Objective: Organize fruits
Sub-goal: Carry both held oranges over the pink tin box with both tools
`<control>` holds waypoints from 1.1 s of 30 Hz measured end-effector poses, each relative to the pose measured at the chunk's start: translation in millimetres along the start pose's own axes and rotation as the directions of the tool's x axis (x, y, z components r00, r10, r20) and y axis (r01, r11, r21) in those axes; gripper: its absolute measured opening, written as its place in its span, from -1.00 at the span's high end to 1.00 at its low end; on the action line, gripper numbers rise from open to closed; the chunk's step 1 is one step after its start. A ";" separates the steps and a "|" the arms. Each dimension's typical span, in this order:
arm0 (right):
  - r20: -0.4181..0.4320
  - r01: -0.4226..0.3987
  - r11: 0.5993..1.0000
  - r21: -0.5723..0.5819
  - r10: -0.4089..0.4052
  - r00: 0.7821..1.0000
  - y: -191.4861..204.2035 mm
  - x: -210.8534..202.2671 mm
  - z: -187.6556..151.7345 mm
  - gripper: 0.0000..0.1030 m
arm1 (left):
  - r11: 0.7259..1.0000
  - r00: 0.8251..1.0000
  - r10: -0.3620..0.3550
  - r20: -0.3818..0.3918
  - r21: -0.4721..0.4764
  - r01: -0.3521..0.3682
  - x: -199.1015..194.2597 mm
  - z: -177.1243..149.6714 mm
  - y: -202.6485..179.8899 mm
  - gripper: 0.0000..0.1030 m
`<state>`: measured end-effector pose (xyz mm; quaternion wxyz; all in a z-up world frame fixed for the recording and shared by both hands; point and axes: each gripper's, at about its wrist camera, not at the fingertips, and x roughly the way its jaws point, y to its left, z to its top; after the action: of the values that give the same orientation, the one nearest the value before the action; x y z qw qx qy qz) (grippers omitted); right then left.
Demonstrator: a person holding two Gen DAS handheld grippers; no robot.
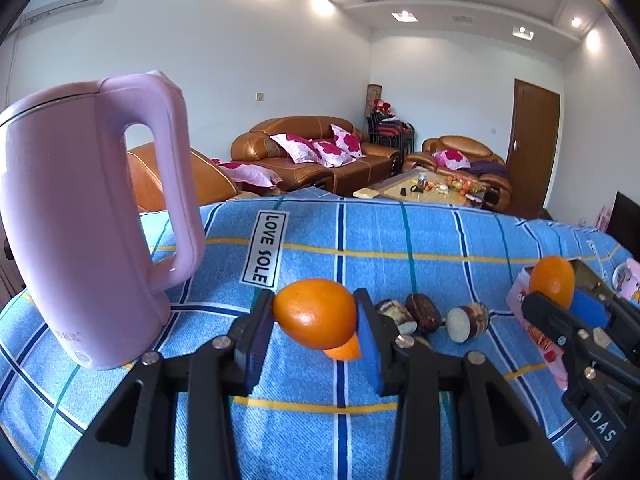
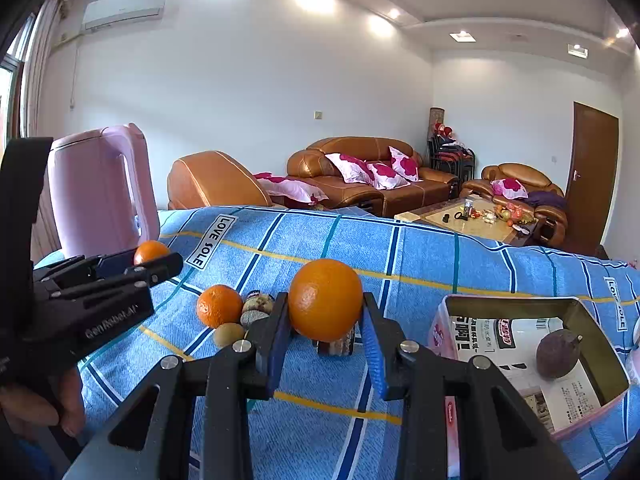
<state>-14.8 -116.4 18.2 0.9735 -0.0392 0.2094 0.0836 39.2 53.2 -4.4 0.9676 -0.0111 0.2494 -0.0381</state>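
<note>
Both grippers hold fruit above a blue plaid cloth [image 1: 420, 236]. My left gripper [image 1: 314, 302] is shut on an orange [image 1: 316, 314]; from the right wrist it shows at far left [image 2: 154, 258] with that orange [image 2: 151, 251]. My right gripper [image 2: 325, 300] is shut on a second orange [image 2: 326, 300], which the left wrist view shows at the right edge [image 1: 552, 282]. A third orange [image 2: 219, 306] lies on the cloth beside a kiwi [image 2: 229, 334] and brown mottled fruits [image 2: 258, 308]. An open box [image 2: 512, 299] to the right holds a dark purple fruit [image 2: 558, 354].
A tall pink kettle [image 1: 80, 220] stands at the cloth's left end, close to my left gripper. More brown fruits [image 1: 420, 312] and a cut one [image 1: 466, 322] lie between the grippers. A hand [image 2: 60, 404] grips the left tool. Sofas and a coffee table stand beyond the far edge.
</note>
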 end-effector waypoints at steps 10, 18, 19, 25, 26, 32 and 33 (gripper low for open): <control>-0.011 0.014 1.000 0.009 -0.014 1.000 -9.3 -10.1 -6.0 0.30 | 1.000 1.000 0.026 0.014 0.001 -0.026 -14.5 -5.5 -5.9 0.20; -0.014 0.021 1.000 -0.016 -0.021 1.000 -17.2 -22.1 -12.6 0.30 | 0.999 0.999 0.043 0.000 0.002 -0.043 -19.3 -10.4 -16.8 0.20; -0.013 0.023 1.000 -0.022 -0.023 1.000 -18.8 -24.3 -13.3 0.30 | 0.999 0.999 0.044 0.000 0.004 -0.044 -19.9 -10.6 -18.7 0.20; -0.006 0.048 0.998 -0.032 -0.048 0.999 -34.8 -34.3 -17.2 0.30 | 0.999 0.999 0.040 -0.013 0.013 -0.040 -24.7 -14.5 -34.1 0.20; -0.007 0.053 0.998 -0.028 -0.053 0.999 -39.1 -35.1 -17.7 0.30 | 0.999 0.999 0.036 -0.018 0.014 -0.036 -24.7 -15.0 -37.1 0.20; -0.007 0.080 0.997 -0.023 -0.080 0.997 -57.2 -39.2 -19.5 0.30 | 1.000 0.999 0.013 -0.035 0.026 -0.012 -25.9 -17.7 -58.7 0.20; -0.004 0.087 0.996 -0.026 -0.087 0.996 -60.3 -41.0 -20.3 0.30 | 1.000 0.999 0.007 -0.038 0.030 -0.006 -25.9 -17.8 -63.4 0.20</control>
<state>-48.9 -183.9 19.2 0.9750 -0.0612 0.2089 0.0439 3.7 -8.0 -4.9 0.9628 0.0049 0.2672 -0.0390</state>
